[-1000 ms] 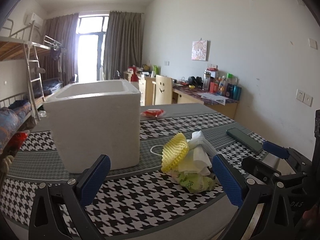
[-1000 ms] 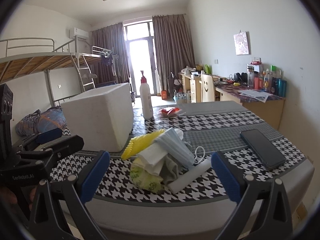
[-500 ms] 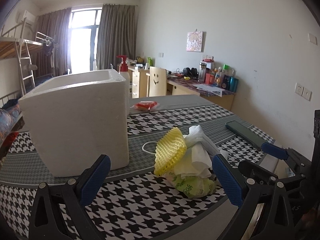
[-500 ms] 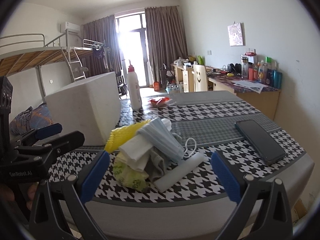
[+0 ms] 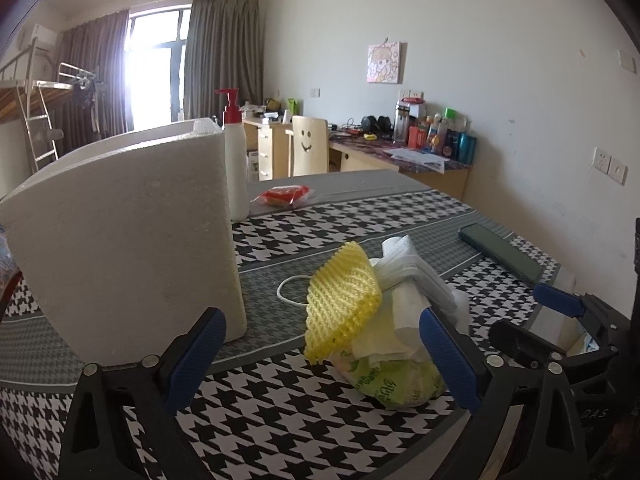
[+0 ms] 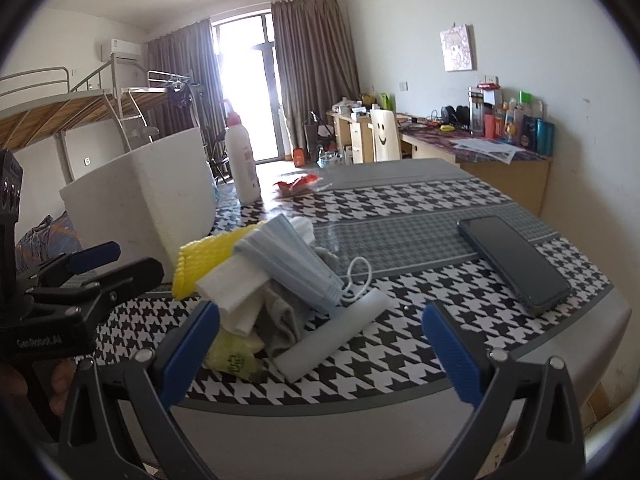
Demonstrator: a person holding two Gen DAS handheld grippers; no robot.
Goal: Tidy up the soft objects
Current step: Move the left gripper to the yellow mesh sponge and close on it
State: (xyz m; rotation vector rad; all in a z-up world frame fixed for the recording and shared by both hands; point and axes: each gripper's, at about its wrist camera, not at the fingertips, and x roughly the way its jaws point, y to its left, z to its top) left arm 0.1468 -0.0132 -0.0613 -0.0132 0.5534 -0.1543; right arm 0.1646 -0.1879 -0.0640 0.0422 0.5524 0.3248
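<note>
- The pile [image 5: 384, 320] of soft stuff sits on the table [image 5: 280, 420], just right of the foam box [image 5: 120, 248]. It's in front of the left gripper [image 5: 320, 364], toward its right finger, and not touching.
- Left gripper's jaws have just closed in a little but stand wide, nothing between the pads.
- Right gripper [image 6: 320, 352] is spread wide too, gripping nothing; the pile [image 6: 272, 292] lies ahead by its left finger.
- Only the right view shows the blue pleated mask [image 6: 288, 264], a grey cloth [image 6: 280, 320] and a pale foam strip [image 6: 336, 332] poking out toward the phone [image 6: 516, 264]. The left view hides those but shows the green printed packet [image 5: 392, 384] at the bottom better.
- Yellow foam net [image 5: 344, 300] is ribbed and curled over the top; folded white tissue [image 5: 404, 308] under it. Box is rough white foam, table cover is black-and-white houndstooth.
- Pump bottle [image 5: 236, 168] stands right behind the box.
</note>
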